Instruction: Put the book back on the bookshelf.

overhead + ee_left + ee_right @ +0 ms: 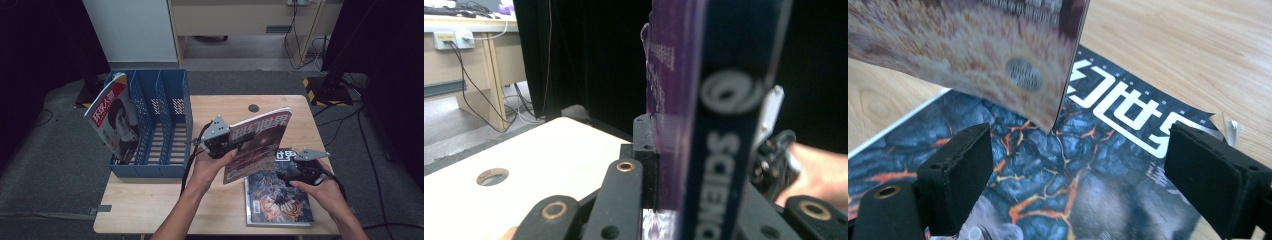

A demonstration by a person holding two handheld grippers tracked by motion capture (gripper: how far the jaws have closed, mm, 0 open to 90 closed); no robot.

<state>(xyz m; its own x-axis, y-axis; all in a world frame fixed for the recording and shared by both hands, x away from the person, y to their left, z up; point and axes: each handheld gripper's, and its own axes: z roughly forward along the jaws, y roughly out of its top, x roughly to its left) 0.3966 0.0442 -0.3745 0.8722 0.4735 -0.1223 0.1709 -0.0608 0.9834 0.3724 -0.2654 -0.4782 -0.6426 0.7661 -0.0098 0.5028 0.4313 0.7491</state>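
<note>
We work at a pale wooden table (150, 200) on grey carpet, with dark drapes at both sides and a light cabinet at the back. A blue rack (170, 95) with 3 slots stands on the table's left part; a red-topped magazine (112, 117) leans in its leftmost slot.

Our left gripper (235, 149) is clenched on a raised magazine (260, 142), gripping it at its left edge and holding it tilted above the middle of the table. In the left gripper view the black jaws rise from below and pinch the magazine's purple edge (674, 100), which stands upright right in front of the lens.

Our right gripper (286, 175) hangs low over a second magazine (277, 197), which lies flat on the table's right front part, cover up, with orange cracks on dark blue. Its jaws stand wide apart and grasp nothing. In the right gripper view the 2 pads (968, 170) sit on either side of the flat magazine's cover (1083, 175), and the lower corner of the raised magazine (998, 50) hangs between them, touching neither pad.
</note>
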